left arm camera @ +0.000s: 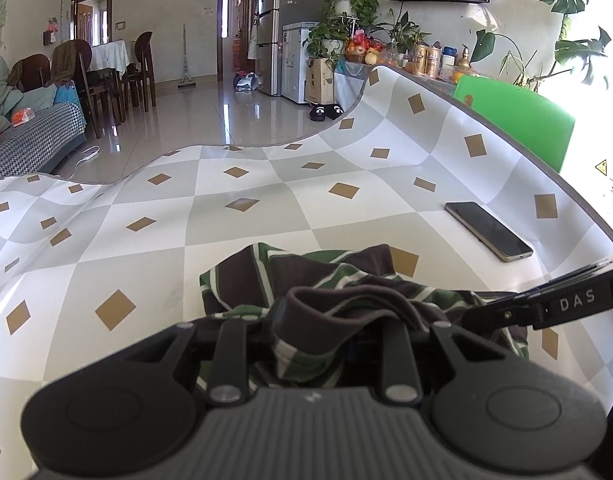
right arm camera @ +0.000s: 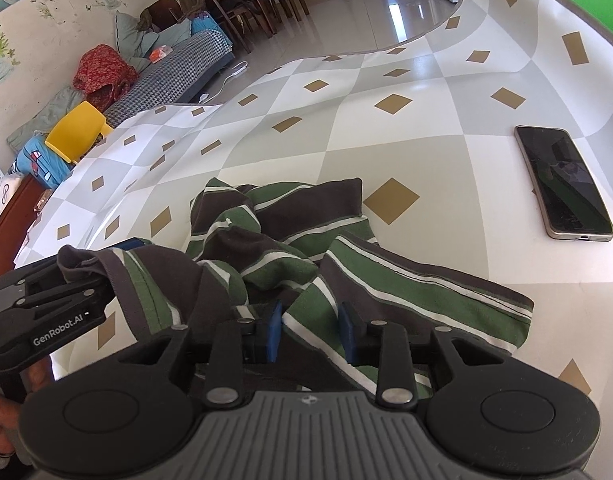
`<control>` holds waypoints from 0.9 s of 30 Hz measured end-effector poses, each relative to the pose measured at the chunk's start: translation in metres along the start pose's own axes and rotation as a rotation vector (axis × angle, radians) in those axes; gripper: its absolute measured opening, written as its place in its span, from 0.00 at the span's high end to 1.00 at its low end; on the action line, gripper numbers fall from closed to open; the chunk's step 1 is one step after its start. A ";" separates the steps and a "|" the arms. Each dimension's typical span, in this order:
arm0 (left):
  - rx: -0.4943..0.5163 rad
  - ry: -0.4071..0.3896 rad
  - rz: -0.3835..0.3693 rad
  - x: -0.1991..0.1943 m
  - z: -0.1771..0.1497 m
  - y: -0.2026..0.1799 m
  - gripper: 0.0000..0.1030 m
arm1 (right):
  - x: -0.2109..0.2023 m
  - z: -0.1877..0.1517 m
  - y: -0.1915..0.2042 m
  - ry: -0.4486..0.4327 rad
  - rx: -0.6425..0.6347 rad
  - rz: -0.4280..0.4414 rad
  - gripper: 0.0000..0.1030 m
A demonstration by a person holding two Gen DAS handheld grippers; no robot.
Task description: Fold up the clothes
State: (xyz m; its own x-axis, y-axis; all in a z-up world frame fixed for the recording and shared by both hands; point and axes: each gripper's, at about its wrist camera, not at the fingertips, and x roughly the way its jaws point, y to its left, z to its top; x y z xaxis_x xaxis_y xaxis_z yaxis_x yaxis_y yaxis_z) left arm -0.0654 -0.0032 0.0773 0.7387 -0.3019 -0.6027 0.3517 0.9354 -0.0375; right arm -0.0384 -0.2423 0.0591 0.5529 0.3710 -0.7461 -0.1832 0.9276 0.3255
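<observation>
Both grippers on the striped shirt (right arm camera: 306, 240)!
Left gripper (right arm camera: 82, 276) pinches its edge; right gripper (right arm camera: 310, 330) fingers part-open astride a fold, phone (right arm camera: 562, 184) beyond.

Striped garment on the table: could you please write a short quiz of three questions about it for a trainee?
1. True or false: the phone lies on top of the striped garment.
2. Which colours are its stripes? A) red and blue B) green, brown and white C) yellow and black
3. Is the garment folded flat or crumpled?
Key: 1 false, the phone lies apart from it on the table; 2 B; 3 crumpled.
</observation>
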 end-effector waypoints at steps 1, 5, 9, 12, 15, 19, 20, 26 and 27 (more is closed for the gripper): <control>-0.004 -0.005 0.004 -0.002 0.000 0.000 0.76 | -0.001 0.000 -0.001 -0.010 0.010 -0.011 0.84; -0.022 -0.034 0.033 -0.010 0.002 0.004 0.76 | -0.011 0.003 -0.006 -0.085 0.042 -0.051 0.90; -0.044 -0.070 0.067 -0.019 0.006 0.009 0.76 | -0.027 0.010 -0.010 -0.196 0.080 -0.069 0.94; -0.048 -0.106 0.102 -0.029 0.012 0.012 0.76 | -0.036 0.016 -0.014 -0.268 0.102 -0.101 0.95; -0.069 -0.136 0.112 -0.039 0.018 0.017 0.76 | -0.039 0.021 -0.018 -0.279 0.136 -0.088 0.92; -0.109 -0.153 0.124 -0.046 0.025 0.026 0.76 | -0.035 0.020 -0.008 -0.234 0.077 -0.017 0.90; -0.121 -0.156 0.127 -0.046 0.026 0.030 0.76 | -0.035 0.018 -0.002 -0.230 0.039 -0.007 0.87; -0.148 -0.152 0.133 -0.048 0.030 0.037 0.76 | -0.039 0.005 0.037 -0.249 -0.193 0.121 0.73; -0.150 -0.152 0.134 -0.048 0.031 0.037 0.76 | -0.039 0.002 0.043 -0.253 -0.229 0.146 0.72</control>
State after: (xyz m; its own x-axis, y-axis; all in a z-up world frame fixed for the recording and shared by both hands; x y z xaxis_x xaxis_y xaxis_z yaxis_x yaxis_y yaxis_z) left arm -0.0702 0.0405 0.1295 0.8547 -0.1870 -0.4842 0.1638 0.9823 -0.0904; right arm -0.0667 -0.2166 0.1037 0.6859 0.5044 -0.5246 -0.4365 0.8619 0.2580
